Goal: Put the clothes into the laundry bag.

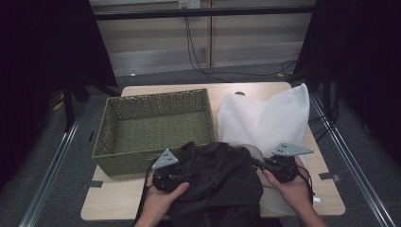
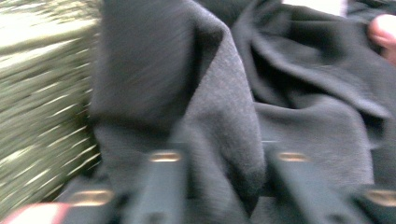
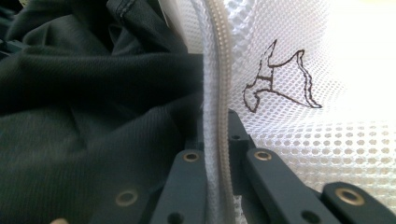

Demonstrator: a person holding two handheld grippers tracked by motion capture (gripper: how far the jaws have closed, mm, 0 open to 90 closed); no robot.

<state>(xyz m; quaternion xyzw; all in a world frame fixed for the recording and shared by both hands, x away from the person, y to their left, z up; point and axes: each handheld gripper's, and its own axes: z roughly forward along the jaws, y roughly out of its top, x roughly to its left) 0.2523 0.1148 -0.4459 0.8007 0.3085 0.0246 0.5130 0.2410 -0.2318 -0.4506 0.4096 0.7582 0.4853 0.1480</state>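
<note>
A black garment (image 1: 222,184) lies bunched at the table's front, between my two grippers. My left gripper (image 1: 176,178) is pushed into its left side. In the left gripper view the left gripper (image 2: 226,156) is shut on a thick fold of the black garment (image 2: 224,107). A white mesh bag (image 1: 265,118) lies to the right. My right gripper (image 1: 256,162) holds its opening beside the garment. In the right gripper view the right gripper (image 3: 217,126) is shut on the bag's zip edge (image 3: 215,70), with the black garment (image 3: 93,116) to its left.
An olive woven basket (image 1: 156,97) stands on the left half of the wooden table (image 1: 113,203), touching the garment's left side. Black stands and cables flank the table. The basket's weave (image 2: 37,93) blurs past in the left gripper view.
</note>
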